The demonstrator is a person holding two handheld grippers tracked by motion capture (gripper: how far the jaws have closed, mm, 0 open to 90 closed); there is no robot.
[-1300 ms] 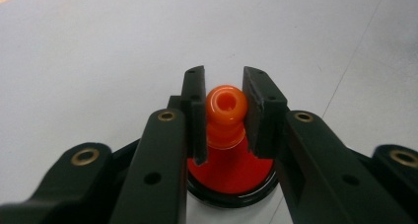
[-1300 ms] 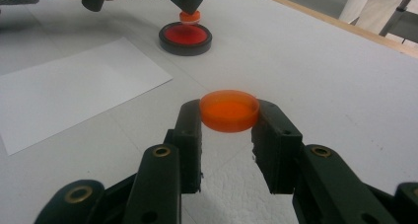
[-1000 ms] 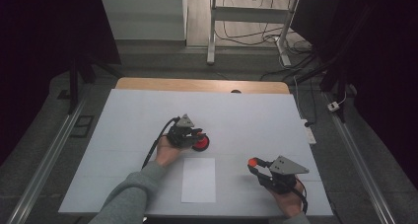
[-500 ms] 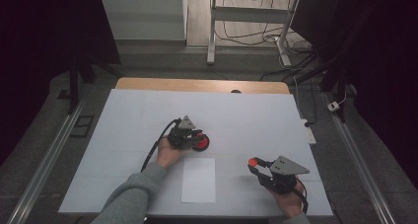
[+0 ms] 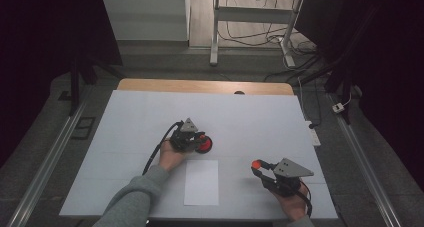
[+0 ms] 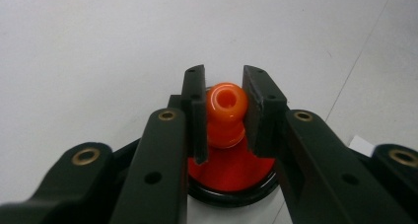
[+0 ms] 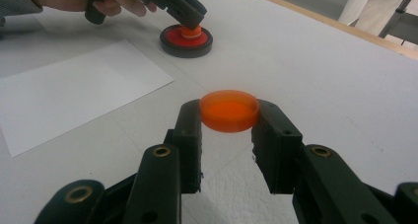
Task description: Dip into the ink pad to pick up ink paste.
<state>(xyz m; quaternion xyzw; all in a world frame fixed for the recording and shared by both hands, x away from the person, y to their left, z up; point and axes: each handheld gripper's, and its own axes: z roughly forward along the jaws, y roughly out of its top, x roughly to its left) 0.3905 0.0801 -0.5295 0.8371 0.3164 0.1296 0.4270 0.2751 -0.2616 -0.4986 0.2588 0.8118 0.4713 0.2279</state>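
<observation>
1. Nearest the person: right gripper (image 5: 256, 165) at the near right of the white table (image 5: 260, 117), jaws pinching a small orange translucent plastic cap (image 7: 229, 110) by its sides. Cap sits level, open side up; its axis runs vertical, w/ the wide round face flat. Whether it rests on the table or is held just clear can't be told.
2. Blank white paper sheet (image 5: 201, 182) lies flat near the front edge, btwn the two hands, long side running near to far.
3. Farther in, left of centre: left gripper (image 6: 223, 110) has its jaws clamped on the orange knob-shaped plastic stem (image 6: 226, 114), which rises from a red disc in a black round rim (image 7: 186, 40). Stem stands upright, long axis vertical, hollow tip facing up; base flat on the table.
4. Step in hand, by judgement: left steadies the base while right brings the cap. Next move prob. needs the cap carried over, centred above the stem, kept level, poss. flipped, then lowered straight.
</observation>
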